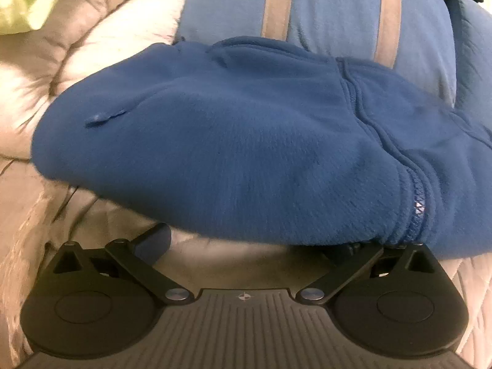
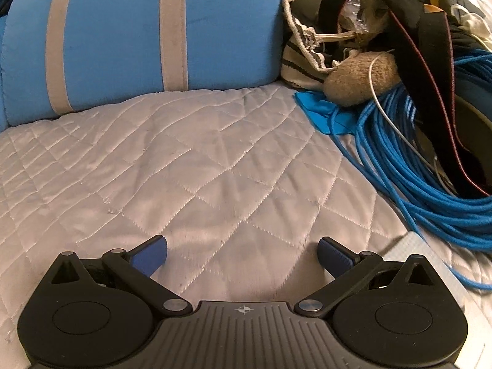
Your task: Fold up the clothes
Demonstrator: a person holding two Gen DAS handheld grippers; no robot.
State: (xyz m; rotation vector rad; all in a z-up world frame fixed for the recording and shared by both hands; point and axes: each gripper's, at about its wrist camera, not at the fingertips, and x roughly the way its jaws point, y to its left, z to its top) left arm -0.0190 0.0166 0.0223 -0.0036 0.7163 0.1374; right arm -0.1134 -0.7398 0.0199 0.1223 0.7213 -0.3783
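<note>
We see the blue fleece garment (image 1: 233,141) bunched on the quilted bed cover (image 2: 196,166), right in front of our left gripper (image 1: 246,243), just under the striped blue pillow (image 2: 141,33). Left jaws spread wide, fleece edge draped over the right-hand finger, nothing clamped. Right gripper (image 2: 243,255) hovers over bare quilt, jaws wide and empty, probably ready to take a fold. Blue cable coil (image 2: 430,166) sits off to the side, clear of folding space.
</note>
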